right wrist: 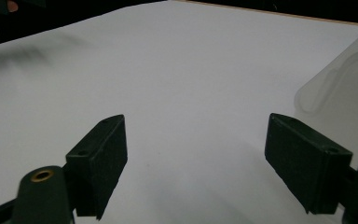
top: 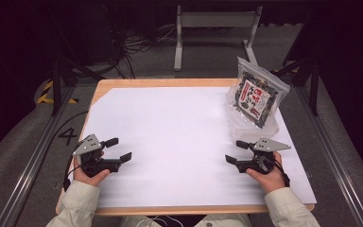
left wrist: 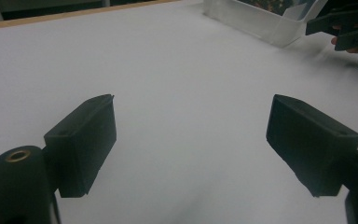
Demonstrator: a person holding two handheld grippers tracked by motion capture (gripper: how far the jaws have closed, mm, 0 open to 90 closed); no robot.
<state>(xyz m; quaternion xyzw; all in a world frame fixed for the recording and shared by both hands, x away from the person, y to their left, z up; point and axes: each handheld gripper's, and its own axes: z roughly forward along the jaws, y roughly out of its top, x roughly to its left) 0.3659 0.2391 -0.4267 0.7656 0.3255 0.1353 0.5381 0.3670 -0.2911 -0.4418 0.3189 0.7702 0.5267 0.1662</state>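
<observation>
White sheet (top: 179, 137) covers the wooden table (top: 123, 83). Snack bag (top: 256, 97) stands in a clear tray (top: 246, 126) at far right corner, untouched. Left gripper (top: 119, 149) and right gripper (top: 233, 151) both wide open, empty, resting near edge. Nothing started; all handling left.

This looks like a lab or recording studio rather than a home. A wooden table (top: 105, 87) covered with a white sheet (top: 179, 137) stands on grey carpet between metal rails (top: 28, 165), with black curtains all around. Tangled cables (top: 132, 47) lie on the floor at 11 o'clock, beside yellow-black hazard tape (top: 47, 94).
</observation>
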